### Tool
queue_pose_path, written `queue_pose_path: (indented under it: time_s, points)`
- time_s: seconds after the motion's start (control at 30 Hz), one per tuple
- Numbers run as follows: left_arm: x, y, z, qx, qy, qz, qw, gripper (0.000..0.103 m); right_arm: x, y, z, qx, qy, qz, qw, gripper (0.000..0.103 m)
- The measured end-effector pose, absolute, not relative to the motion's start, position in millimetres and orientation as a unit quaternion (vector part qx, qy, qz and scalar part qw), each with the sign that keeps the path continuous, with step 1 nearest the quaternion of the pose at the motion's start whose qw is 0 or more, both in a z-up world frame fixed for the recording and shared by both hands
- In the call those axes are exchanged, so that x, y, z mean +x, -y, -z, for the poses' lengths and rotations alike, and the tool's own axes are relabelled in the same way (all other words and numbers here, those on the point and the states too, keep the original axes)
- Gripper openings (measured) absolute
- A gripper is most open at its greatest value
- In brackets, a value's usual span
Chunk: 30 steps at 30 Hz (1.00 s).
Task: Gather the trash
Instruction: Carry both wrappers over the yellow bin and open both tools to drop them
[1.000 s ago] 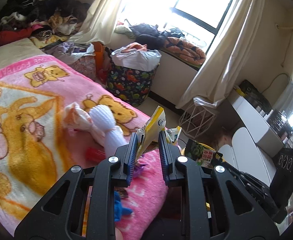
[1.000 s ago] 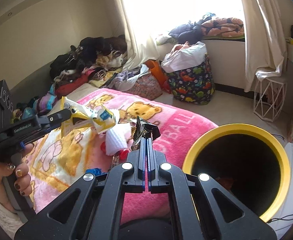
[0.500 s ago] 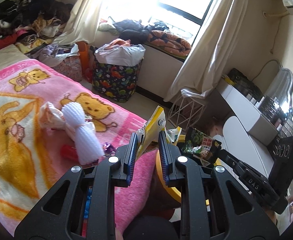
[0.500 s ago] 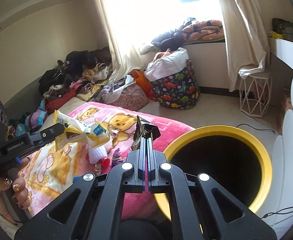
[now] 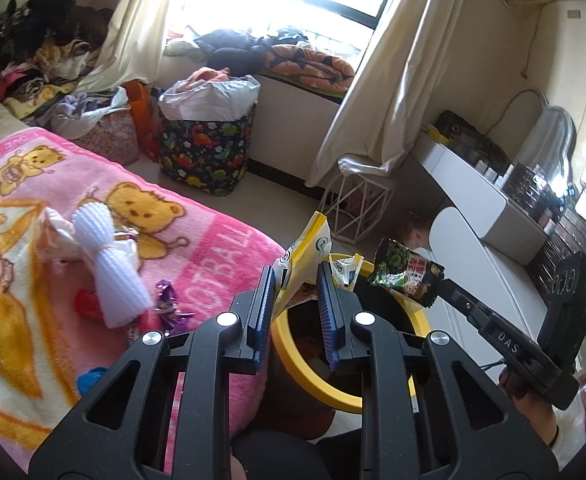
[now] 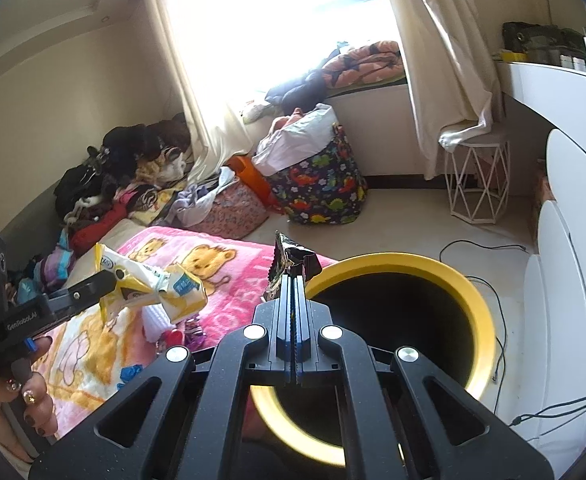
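Note:
My left gripper (image 5: 295, 276) is shut on a yellow snack wrapper (image 5: 307, 252), held over the near rim of the yellow-rimmed bin (image 5: 317, 380). The same wrapper (image 6: 149, 284) shows in the right wrist view, left of the bin (image 6: 481, 320). My right gripper (image 6: 293, 280) is shut on a dark green snack wrapper (image 6: 289, 260), just above the bin's left rim. That wrapper (image 5: 407, 276) shows over the bin in the left wrist view. On the pink bear blanket (image 5: 213, 240) lie a white foam net (image 5: 105, 264), a purple wrapper (image 5: 169, 304) and a red piece (image 5: 87, 304).
A dinosaur-print bag (image 5: 207, 152) stuffed with white plastic stands on the floor by the window. A white wire stool (image 6: 477, 184) stands under the curtain. A white desk (image 5: 473, 188) is at the right. Clothes are piled at the far left (image 6: 117, 176). A black cable (image 6: 489, 248) lies on the floor.
Both grippers have moved right, off the bed and over the yellow bin, each still holding its wrapper. The bin now sits right under both.

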<state>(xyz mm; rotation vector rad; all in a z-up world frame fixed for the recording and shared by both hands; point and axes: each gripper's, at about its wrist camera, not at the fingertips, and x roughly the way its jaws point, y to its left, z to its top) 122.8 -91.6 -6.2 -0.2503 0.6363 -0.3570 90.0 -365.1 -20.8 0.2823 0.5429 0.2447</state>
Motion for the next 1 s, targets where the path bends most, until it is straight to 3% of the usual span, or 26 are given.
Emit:
queue_pose_path:
  time_s: [1.0]
  points:
    - [138.3, 165.2, 40.9, -0.076, -0.354, 0.231, 0.903, 0.016, 87.8, 423.6, 49.2, 0.183, -0.279, -0.05, 0.941, 0.001]
